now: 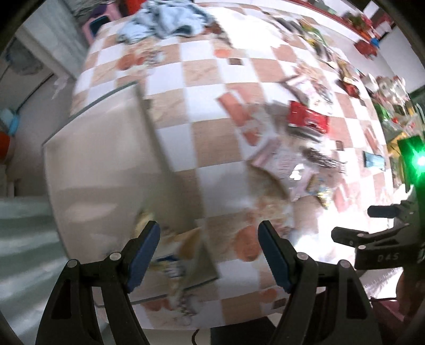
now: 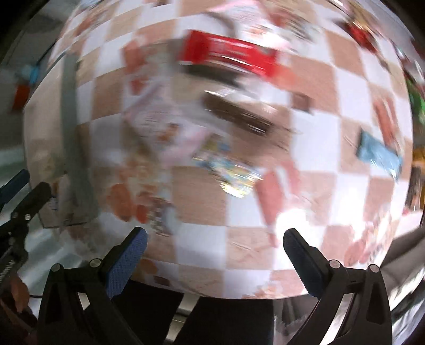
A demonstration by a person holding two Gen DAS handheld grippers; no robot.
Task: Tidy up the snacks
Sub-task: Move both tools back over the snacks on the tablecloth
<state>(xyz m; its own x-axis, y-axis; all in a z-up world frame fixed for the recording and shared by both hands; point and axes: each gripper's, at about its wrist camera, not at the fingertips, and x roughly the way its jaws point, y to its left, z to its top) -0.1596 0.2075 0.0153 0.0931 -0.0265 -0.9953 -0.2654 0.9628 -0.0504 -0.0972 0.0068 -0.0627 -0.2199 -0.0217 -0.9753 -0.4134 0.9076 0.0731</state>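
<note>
Snack packets lie scattered on a checkered tablecloth. A beige box stands on its left part, with a blurred yellow-and-blue packet in its near corner. My left gripper hangs open above that corner, nothing between its fingers. In the right wrist view my right gripper is wide open and empty over the cloth. Beyond it lie a shiny yellow-blue packet, a brown bar, a pink-white packet and a red packet. The red packet also shows right of the box.
A light blue cloth is bunched at the table's far end. A blue packet lies to the right, and more snacks crowd the far right edge. The right gripper shows in the left wrist view. Both views are motion-blurred.
</note>
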